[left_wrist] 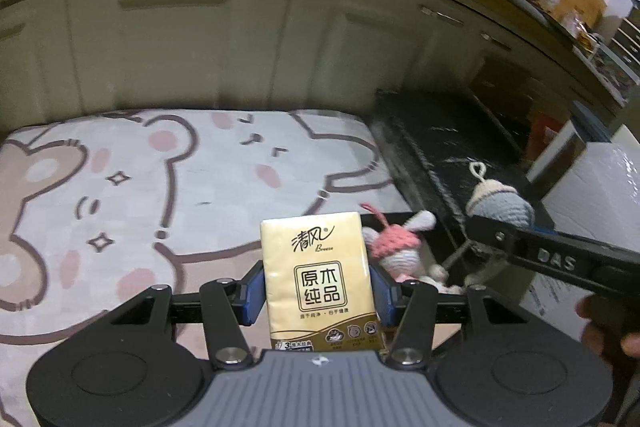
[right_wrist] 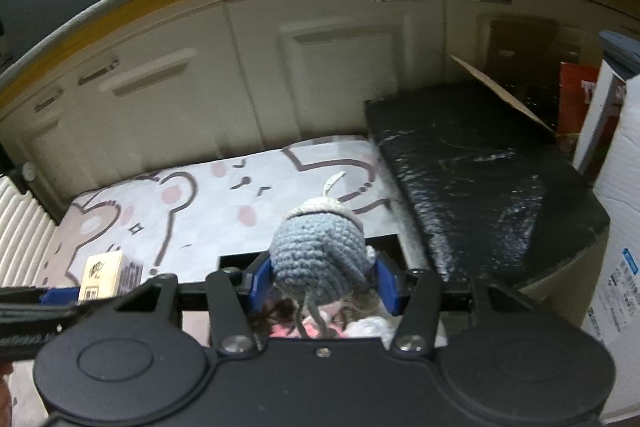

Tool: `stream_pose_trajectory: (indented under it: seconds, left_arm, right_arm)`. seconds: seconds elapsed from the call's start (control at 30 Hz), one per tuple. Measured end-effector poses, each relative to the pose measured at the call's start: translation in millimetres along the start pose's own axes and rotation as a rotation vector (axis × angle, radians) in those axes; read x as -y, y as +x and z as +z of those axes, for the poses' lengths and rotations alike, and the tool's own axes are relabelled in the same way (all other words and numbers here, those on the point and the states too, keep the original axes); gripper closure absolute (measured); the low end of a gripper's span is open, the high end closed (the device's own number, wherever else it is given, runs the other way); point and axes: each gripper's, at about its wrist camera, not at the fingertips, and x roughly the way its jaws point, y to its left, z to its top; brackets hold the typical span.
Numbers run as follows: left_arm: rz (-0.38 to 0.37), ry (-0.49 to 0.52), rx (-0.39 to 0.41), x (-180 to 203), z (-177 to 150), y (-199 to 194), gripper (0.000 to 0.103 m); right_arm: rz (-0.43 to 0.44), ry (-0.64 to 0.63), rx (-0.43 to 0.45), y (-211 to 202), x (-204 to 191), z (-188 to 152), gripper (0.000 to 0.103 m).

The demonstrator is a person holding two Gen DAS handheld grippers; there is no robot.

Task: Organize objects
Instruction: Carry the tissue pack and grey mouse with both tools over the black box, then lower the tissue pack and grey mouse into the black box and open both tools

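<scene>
My left gripper [left_wrist: 316,291] is shut on a yellow tissue pack [left_wrist: 318,279] and holds it upright above the bear-print mat [left_wrist: 140,187]. My right gripper [right_wrist: 320,279] is shut on a blue-grey crochet toy [right_wrist: 320,251] with a cream cap and loop; the toy also shows in the left wrist view [left_wrist: 500,203], held by the right gripper's finger [left_wrist: 552,255]. A pink and white crochet bunny [left_wrist: 396,247] lies in a black box [left_wrist: 404,217] just right of the tissue pack. The tissue pack shows at the left in the right wrist view [right_wrist: 102,275].
White cabinet doors [left_wrist: 200,47] stand behind the mat. A black wrapped block [right_wrist: 480,179] lies to the right of the mat. White cartons [right_wrist: 616,227] and a red box [right_wrist: 576,99] stand at the far right. A ribbed white panel [right_wrist: 24,215] is at the left.
</scene>
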Motion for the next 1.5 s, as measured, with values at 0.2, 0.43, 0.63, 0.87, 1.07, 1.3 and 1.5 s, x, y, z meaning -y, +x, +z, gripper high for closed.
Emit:
stream_pose_trajectory:
  seconds: [0.2,0.43,0.63,0.87,1.07,1.3,1.5]
  left_arm:
    - [-0.049,0.028,-0.030,13.2,-2.0,12.2,0.049]
    - [-0.100,0.071,-0.072,21.8,-3.4,26.8,0.049]
    - [-0.137,0.104,-0.110,25.2,-2.6,41.5,0.049]
    - [-0.142,0.072,-0.163,27.3,-4.7,62.0,0.049]
    - [-0.143,-0.062,-0.217,23.9,-10.5,80.5,0.049]
    - [-0.114,-0.076,-0.226,25.3,-11.4,85.5,0.033]
    - [-0.103,-0.065,-0.236,26.6,-12.5,86.0,0.033]
  right_arm:
    - [-0.052,-0.001,-0.017,22.6,17.4,-2.3,0.048]
    - [-0.090,-0.019,-0.088,58.2,29.6,-8.6,0.048]
    - [-0.062,-0.018,-0.126,75.6,32.0,-10.7,0.044]
    - [-0.046,0.022,-0.136,74.2,37.3,-9.4,0.038]
    - [-0.054,0.018,-0.158,72.7,41.8,-15.1,0.038]
    - [-0.040,0.002,-0.163,66.9,41.5,-15.7,0.038]
    - [-0.038,-0.027,-0.179,66.1,36.8,-17.4,0.038]
